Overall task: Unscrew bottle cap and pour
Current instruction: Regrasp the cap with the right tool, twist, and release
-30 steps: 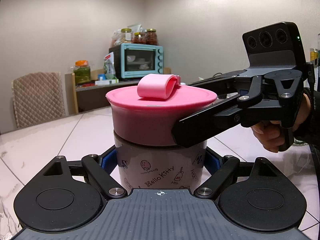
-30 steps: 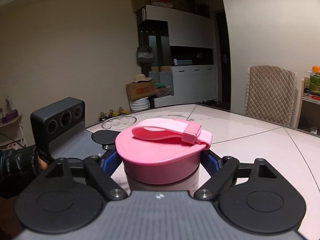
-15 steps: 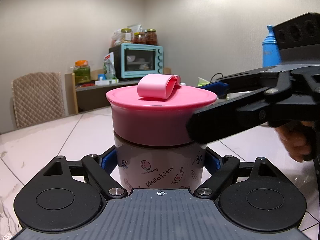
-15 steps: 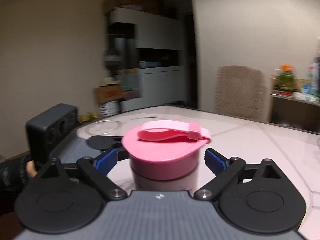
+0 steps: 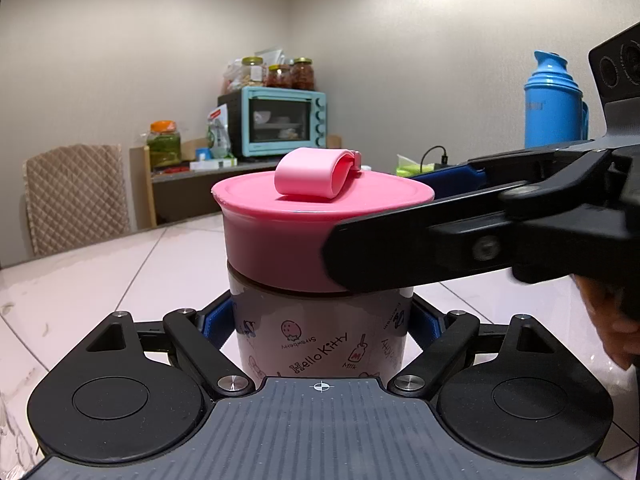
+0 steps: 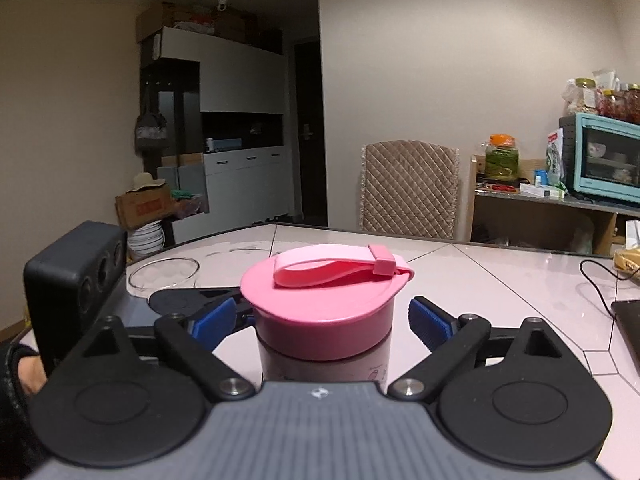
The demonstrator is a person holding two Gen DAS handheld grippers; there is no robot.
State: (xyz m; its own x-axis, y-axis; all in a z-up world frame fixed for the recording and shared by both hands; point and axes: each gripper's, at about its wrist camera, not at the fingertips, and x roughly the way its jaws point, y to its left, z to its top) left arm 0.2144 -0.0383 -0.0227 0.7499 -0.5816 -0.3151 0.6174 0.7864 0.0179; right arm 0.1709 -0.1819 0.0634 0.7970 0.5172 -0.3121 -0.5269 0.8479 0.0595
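Change: a second ago the right gripper (image 6: 324,320) was clamped on the pink cap (image 6: 320,304); its jaws have since sprung apart, then eased in a little, and the blue pads (image 6: 430,320) now stand clear of the cap on both sides, cap between them.
View shift: the right wrist view has swung; the teal toaster oven (image 6: 608,160) and quilted chair back (image 6: 408,188) now show at right.
Bottle: the Hello Kitty bottle (image 5: 320,340) stands upright on the pale tiled table (image 5: 100,280), long axis vertical, cap on top and pointing up, unchanged.
Cap strap: the pink loop (image 6: 340,270) lies flat across the cap.
Left gripper: left gripper (image 5: 320,324) grips the bottle body below the cap, pads pressed on both sides, as before.
Right hand: at the right edge of the left wrist view, fingers (image 5: 612,332) on the handle.
Far: blue thermos (image 5: 554,104) far right; glass dish (image 6: 164,276) on the table at left.
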